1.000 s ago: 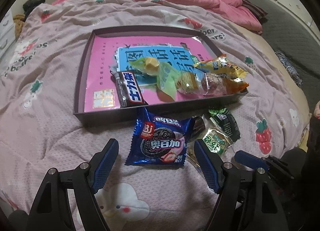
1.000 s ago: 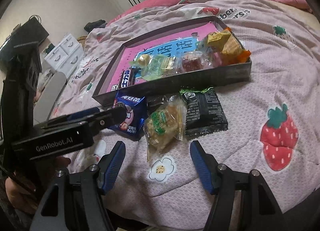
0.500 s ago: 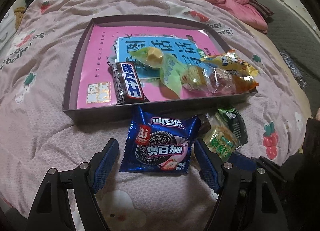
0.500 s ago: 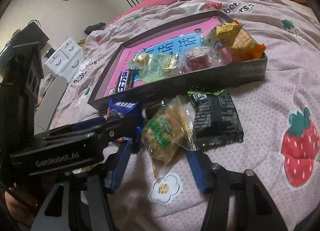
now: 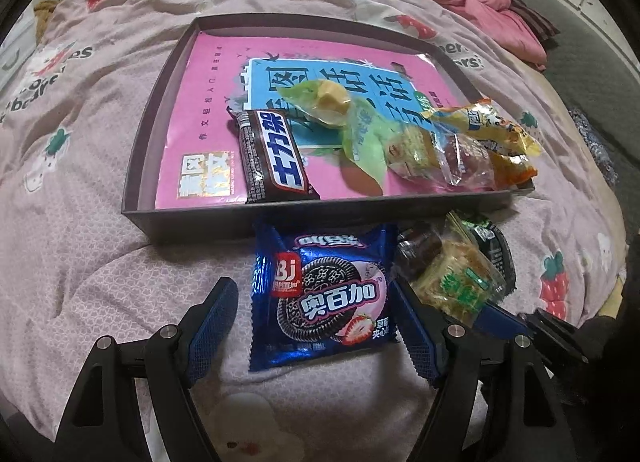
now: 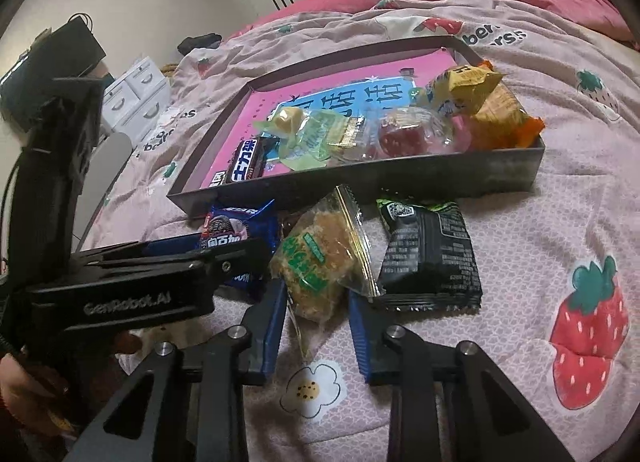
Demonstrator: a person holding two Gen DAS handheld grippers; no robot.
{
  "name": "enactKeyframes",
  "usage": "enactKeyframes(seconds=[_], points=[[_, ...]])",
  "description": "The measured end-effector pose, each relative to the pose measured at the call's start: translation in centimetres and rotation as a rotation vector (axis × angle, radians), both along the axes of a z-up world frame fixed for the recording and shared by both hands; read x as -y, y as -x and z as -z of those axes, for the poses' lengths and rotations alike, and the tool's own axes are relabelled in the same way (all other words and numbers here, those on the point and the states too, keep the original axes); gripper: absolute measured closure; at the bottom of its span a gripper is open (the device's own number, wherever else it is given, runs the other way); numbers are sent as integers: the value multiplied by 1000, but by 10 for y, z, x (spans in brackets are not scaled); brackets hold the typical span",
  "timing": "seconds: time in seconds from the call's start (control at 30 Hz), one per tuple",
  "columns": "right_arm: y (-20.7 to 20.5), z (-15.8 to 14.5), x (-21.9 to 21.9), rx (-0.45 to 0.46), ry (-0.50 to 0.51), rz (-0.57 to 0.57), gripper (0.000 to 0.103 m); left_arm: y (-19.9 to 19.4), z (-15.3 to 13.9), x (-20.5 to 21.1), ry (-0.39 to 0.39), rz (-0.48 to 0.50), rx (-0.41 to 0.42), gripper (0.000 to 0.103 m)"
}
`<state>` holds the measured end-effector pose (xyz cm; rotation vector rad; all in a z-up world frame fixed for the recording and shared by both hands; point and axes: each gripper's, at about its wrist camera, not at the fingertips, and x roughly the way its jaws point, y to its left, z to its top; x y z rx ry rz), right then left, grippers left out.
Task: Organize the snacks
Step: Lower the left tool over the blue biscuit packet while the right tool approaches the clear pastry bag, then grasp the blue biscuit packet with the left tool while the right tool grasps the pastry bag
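Landmark: dark tray (image 5: 192, 218) on the bedspread.
Left gripper (image 5: 316, 308): jaws spread around the blue cookie packet (image 5: 324, 296), just before the tray.
Right gripper (image 6: 318, 316): jaws spread around the clear pastry packet (image 6: 320, 262), before the tray.

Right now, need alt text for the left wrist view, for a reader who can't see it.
The left gripper, jaws open, straddles a blue foil sandwich-cookie packet lying on a pink strawberry-print quilt. Just beyond is a shallow dark rectangular tray holding a pink book, a brown chocolate bar and several clear-wrapped snacks.
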<state>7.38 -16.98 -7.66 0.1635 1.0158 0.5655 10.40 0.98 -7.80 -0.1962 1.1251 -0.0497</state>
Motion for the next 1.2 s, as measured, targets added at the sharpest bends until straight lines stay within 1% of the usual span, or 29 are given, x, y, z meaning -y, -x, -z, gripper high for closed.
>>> enactKeyframes(seconds=[0.17, 0.33, 0.4, 0.57, 0.7, 0.77, 0.8, 0.83, 0.93, 1.03, 1.2], points=[[-2, 1, 9, -29, -33, 19, 72, -2, 5, -1, 15, -5, 1, 24], [-10, 10, 19, -120, -128, 65, 71, -3, 6, -3, 29, -13, -5, 24], [-13, 12, 19, -132, -136, 72, 71, -3, 6, -3, 29, -16, -5, 24], [-16, 12, 10, -103, -91, 26, 71, -3, 9, -2, 21, -36, 2, 24], [-13, 3, 2, -46, -29, -24, 74, -7, 11, -1, 16, -48, 1, 24], [-10, -2, 1, -25, -6, -32, 74, -8, 11, 2, 0, -53, 3, 28], [-9, -5, 3, -19, -9, -32, 75, -8, 11, 3, -7, -52, 6, 33], [-7, -8, 7, -15, -22, -32, 75, -8, 10, 5, -13, -49, 14, 40], [-4, -16, 17, -6, -34, -18, 75, -9, 10, 7, -22, -38, 14, 44], [-6, -22, 26, 16, -34, 5, 75, -9, 10, 5, -12, -39, 11, 48], [-5, -30, 29, 58, -40, -3, 75, -4, 6, 3, -4, -35, 19, 49]])
